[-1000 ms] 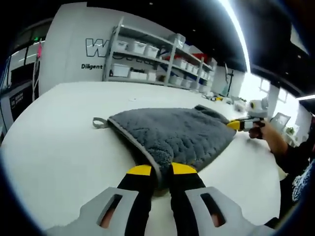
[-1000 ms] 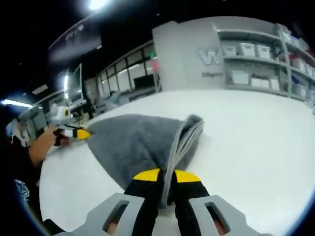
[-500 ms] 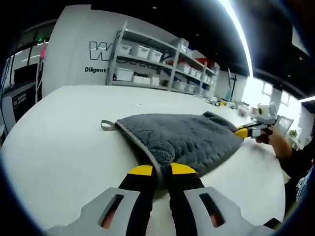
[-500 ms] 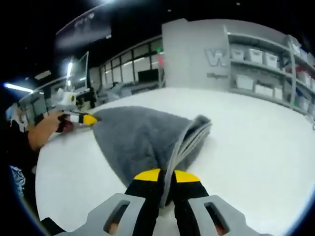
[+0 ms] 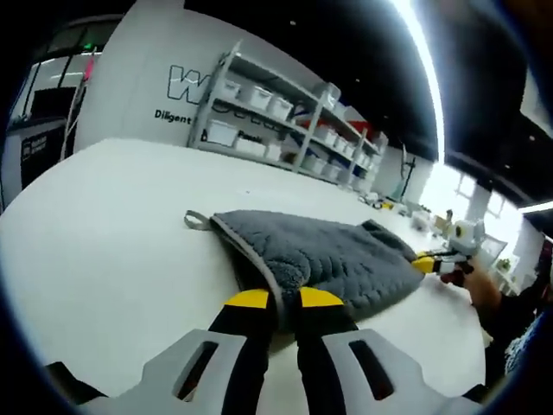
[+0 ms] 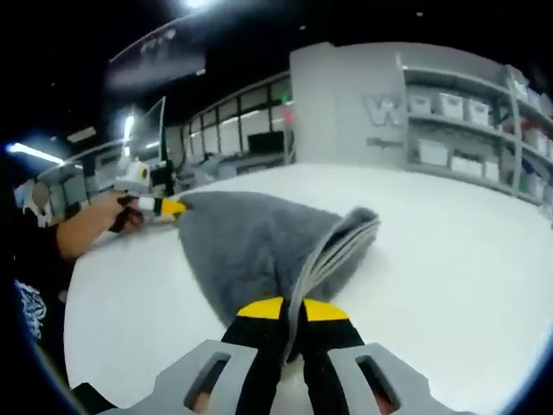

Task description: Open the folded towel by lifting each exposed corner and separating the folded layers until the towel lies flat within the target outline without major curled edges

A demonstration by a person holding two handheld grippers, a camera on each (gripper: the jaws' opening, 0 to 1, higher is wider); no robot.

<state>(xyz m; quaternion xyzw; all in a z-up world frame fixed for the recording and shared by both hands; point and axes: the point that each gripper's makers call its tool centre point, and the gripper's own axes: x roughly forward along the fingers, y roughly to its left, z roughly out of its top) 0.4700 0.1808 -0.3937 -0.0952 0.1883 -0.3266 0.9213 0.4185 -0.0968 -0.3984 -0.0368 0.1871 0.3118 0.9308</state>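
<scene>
A dark grey towel (image 5: pixel 324 255) lies folded on the white table (image 5: pixel 104 225), with a pale edge binding and a small hanging loop (image 5: pixel 196 220) at its far left corner. My left gripper (image 5: pixel 283 299) is shut on the towel's near corner. In the right gripper view the same grey towel (image 6: pixel 251 242) shows its stacked folded layers on the right side. My right gripper (image 6: pixel 292 309) is shut on another towel corner. Each gripper appears small in the other's view, at the towel's far corner: the right gripper (image 5: pixel 429 264) and the left gripper (image 6: pixel 168 207), held by a hand.
Metal shelving (image 5: pixel 276 130) with white bins stands against a grey wall with lettering, behind the table. The person's arm (image 6: pixel 86 233) reaches in along the table's edge. Bare white tabletop (image 6: pixel 467 259) surrounds the towel.
Both views have shifted with the hands. The towel stays pinched at two corners; the span between the grippers looks slightly more stretched out and lower on the table.
</scene>
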